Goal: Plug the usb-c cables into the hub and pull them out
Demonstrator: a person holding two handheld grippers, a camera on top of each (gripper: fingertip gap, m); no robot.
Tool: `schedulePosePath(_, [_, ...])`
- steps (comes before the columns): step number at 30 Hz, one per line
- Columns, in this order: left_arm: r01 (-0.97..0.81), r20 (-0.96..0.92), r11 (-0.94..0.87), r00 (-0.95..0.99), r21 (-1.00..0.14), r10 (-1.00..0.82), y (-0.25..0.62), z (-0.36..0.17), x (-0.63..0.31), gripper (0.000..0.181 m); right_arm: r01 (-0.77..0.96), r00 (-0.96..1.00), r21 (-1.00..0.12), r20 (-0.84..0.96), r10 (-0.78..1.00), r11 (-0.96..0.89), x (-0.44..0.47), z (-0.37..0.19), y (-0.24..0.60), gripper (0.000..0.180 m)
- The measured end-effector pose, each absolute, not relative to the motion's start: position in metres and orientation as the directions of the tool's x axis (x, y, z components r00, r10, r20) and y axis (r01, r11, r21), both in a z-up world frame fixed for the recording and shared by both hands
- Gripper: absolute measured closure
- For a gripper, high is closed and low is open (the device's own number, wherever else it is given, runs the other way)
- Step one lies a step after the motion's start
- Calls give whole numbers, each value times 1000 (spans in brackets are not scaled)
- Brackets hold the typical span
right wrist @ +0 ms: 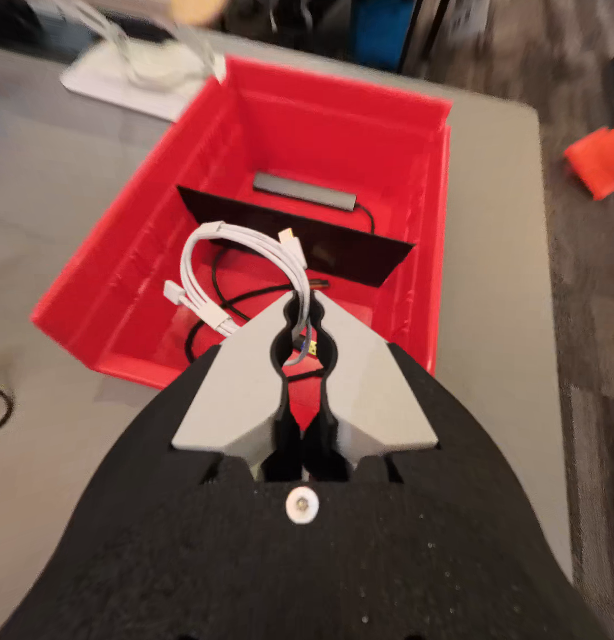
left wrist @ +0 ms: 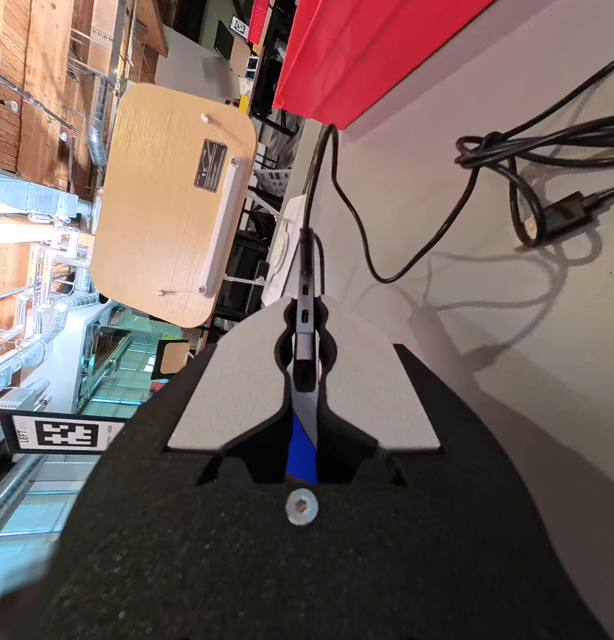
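The left gripper [left wrist: 304, 304] is clamped on a slim grey hub [left wrist: 305, 332], held edge-on so its row of ports faces the camera. The hub's black lead [left wrist: 336, 187] leaves its far end toward 12 o'clock, then loops down over the grey table [left wrist: 489, 398]. At 2 o'clock lies a bundled black cable [left wrist: 527, 156], its plug [left wrist: 562, 216] probably USB-C. A red bin [left wrist: 350, 59] sits at 12 o'clock.

My left gripper [left wrist: 305, 304] has grainy matt black plastic with smooth grey jaws, clamped on a brushed-metal hub [left wrist: 306, 332]. The black cables [left wrist: 527, 162] look rubbery and slightly glossy on the matt grey surface [left wrist: 506, 346]. I see a glossy red plastic bin [right wrist: 291, 138] and a smooth white cable bundle [right wrist: 236, 263].
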State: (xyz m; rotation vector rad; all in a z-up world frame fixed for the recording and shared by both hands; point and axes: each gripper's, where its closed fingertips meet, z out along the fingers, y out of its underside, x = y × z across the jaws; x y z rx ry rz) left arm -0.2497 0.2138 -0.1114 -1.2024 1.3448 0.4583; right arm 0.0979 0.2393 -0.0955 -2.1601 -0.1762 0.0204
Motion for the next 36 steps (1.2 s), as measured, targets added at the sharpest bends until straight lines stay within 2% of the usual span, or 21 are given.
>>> schedulePosePath(2, [-833, -903, 401, 243, -382, -354, 211, -111, -247, 172, 142, 989, -773, 95, 109, -619, 101, -119, 250, 175])
schedulePosePath(5, [-827, -912, 424, 233, -369, -338, 208, -110, -243, 172, 208, 970, -614, 227, 82, -761, 113, -155, 256, 174])
schedulePosePath(8, [-814, -922, 455, 234, -360, -309, 203, -104, -241, 172, 203, 950, -573, 310, 19, -794, 121, -160, 255, 162])
schedulePosePath(9, [-807, -923, 466, 241, -363, -301, 201, -101, -241, 172, 205, 951, -585, 309, 17, -785, 119, -155, 254, 149])
schedulePosePath(12, [-784, -924, 498, 263, -372, -277, 195, -91, -240, 172, 205, 970, -704, 240, 44, -680, 88, -119, 249, 141])
schedulePosePath(13, [-778, -926, 508, 266, -371, -268, 193, -89, -240, 172, 215, 977, -773, 175, 125, -597, 57, -100, 247, 141])
schedulePosePath(15, [-770, -925, 518, 269, -373, -267, 191, -86, -238, 172, 206, 885, -889, -9, 466, -408, -40, -62, 222, 141])
schedulePosePath(16, [-768, -925, 520, 268, -374, -268, 190, -86, -238, 172, 186, 772, -919, -82, 630, -348, -87, -49, 198, 141])
schedulePosePath(18, [-770, -927, 521, 261, -369, -271, 189, -88, -236, 172, 164, 618, -941, -136, 774, -297, -148, -39, 163, 141])
schedulePosePath(22, [-768, -926, 524, 253, -368, -281, 187, -89, -234, 172, 253, 664, -943, 8, 747, -215, -198, -54, 163, 143])
schedulePosePath(25, [-766, -926, 526, 249, -368, -284, 184, -90, -231, 172, 319, 698, -927, 89, 710, -196, -211, -74, 172, 152])
schedulePosePath(28, [-763, -925, 531, 247, -369, -289, 182, -91, -230, 172, 345, 714, -916, 112, 691, -207, -216, -86, 176, 152])
schedulePosePath(33, [-757, -911, 519, 256, -397, -322, 183, -94, -227, 171, 292, 723, -929, 59, 688, -228, -219, -90, 176, 170])
schedulePosePath(34, [-749, -900, 514, 264, -418, -346, 183, -95, -226, 171, 290, 728, -932, 66, 683, -219, -218, -90, 177, 170])
schedulePosePath(36, [-710, -820, 457, 307, -536, -483, 183, -102, -224, 167, 316, 734, -927, 105, 671, -202, -216, -93, 178, 170])
